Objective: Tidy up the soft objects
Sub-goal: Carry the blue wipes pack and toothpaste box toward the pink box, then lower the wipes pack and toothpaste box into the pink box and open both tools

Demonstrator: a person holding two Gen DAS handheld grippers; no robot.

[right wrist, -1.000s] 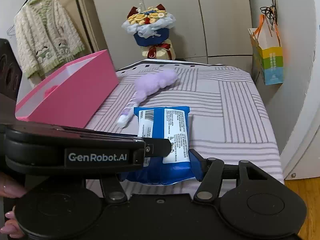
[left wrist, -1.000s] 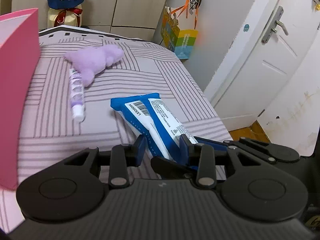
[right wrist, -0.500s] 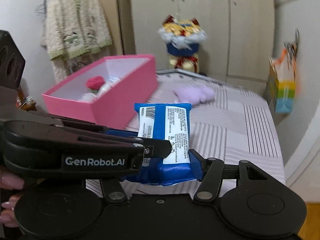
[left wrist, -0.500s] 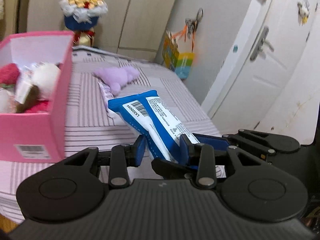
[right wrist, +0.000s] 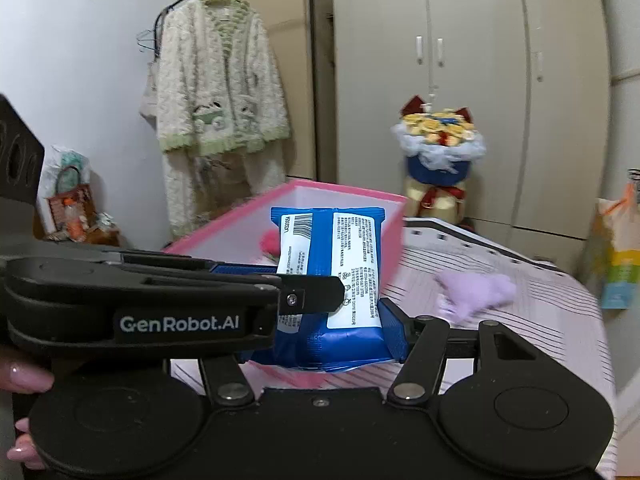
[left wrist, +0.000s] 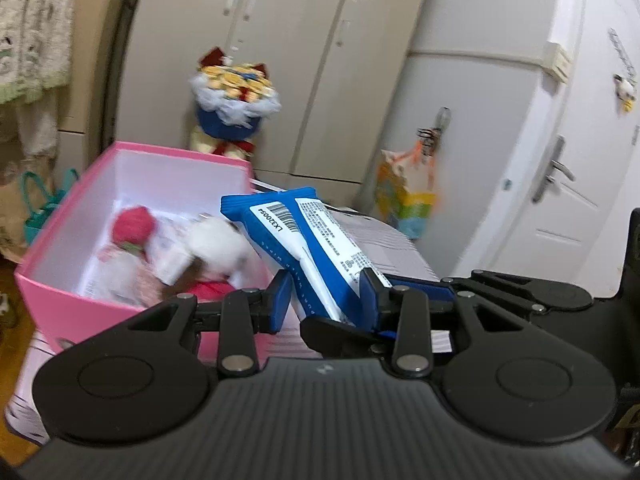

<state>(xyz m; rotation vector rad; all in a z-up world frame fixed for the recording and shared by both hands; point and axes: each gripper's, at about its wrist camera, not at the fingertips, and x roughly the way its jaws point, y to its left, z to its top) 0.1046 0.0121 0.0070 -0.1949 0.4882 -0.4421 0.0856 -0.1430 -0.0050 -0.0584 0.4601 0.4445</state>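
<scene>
A blue and white soft packet (left wrist: 316, 248) is held in the air between both grippers. My left gripper (left wrist: 326, 300) is shut on its near end. My right gripper (right wrist: 332, 324) is shut on the same packet (right wrist: 336, 276); its left finger is hidden behind the left gripper's body. The packet hangs beside the near right corner of a pink box (left wrist: 60, 312), which holds a red plush, a white plush and other soft items. The box also shows in the right wrist view (right wrist: 224, 224). A purple plush (right wrist: 476, 292) lies on the striped bed (right wrist: 560, 320).
A flower bouquet (left wrist: 234, 108) stands behind the bed by the wardrobe. A colourful paper bag (left wrist: 404, 204) hangs on the right wall beside a white door (left wrist: 560, 168). A knitted cardigan (right wrist: 216, 92) hangs on the left. A basket (right wrist: 72, 204) sits on the floor at left.
Both grippers have lifted the packet off the bed and carried it left toward the pink box. The box's inside has come into view.
</scene>
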